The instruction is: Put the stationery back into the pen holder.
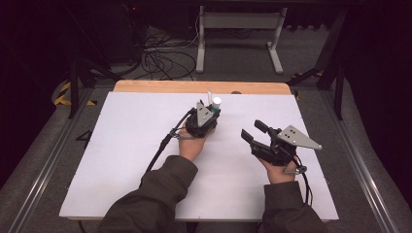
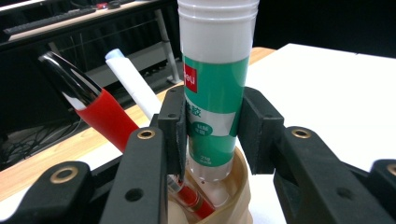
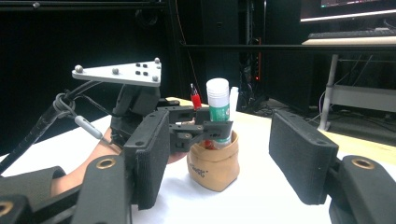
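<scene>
A dark room: grey floor (image 1: pixel 43 160), tangled cables (image 1: pixel 163 60), a white desk frame (image 1: pixel 238 22) behind.

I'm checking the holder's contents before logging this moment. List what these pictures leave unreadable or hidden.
- Glue stick: in the left gripper view its cap is cut off by the top edge; the small label print is unreadable.
- Red pen: its lower end is hidden behind the left gripper.
- White stick: its base is hidden behind the same gripper.
- Holder: in the high view the left gripper covers it.

high — above, looking down | gripper views — close, level | shared: glue stick (image 2: pixel 215 93)
</scene>
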Tool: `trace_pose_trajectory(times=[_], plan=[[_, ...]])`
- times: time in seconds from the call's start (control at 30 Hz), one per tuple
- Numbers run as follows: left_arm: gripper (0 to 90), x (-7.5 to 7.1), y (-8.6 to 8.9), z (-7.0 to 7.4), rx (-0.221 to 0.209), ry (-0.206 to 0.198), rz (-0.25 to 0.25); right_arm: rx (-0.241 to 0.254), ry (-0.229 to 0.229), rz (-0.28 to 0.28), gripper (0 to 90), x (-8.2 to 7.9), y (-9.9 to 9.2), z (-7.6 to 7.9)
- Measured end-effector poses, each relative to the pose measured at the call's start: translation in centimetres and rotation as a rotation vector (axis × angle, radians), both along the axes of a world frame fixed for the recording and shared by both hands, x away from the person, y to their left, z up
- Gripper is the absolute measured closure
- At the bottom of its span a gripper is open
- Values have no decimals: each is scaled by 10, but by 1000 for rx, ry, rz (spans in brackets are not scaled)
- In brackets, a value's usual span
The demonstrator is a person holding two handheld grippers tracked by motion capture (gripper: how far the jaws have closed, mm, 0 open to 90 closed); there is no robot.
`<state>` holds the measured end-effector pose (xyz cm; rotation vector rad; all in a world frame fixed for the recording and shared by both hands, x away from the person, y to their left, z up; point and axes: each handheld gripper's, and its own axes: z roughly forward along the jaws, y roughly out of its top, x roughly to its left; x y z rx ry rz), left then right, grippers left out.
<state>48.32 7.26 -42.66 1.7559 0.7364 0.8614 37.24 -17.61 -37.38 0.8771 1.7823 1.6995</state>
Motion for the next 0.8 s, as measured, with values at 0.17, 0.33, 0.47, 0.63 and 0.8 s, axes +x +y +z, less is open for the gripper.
trace_pose_trajectory(times=[0.17,0.33,0.47,0.63,0.8], plan=[[654,1,-1,-2,3,4,2,-1,0,0,394,0,0,0],[654,1,-2,-3,9,5,5,0,-1,-1,396,0,0,0],[654,3,-1,-7,22,28,12,1,-2,0,397,0,0,0],[654,3,-1,-8,22,26,11,1,-1,-1,398,0,0,0],[654,3,-1,-8,20,28,8,2,-1,0,399,0,0,0]])
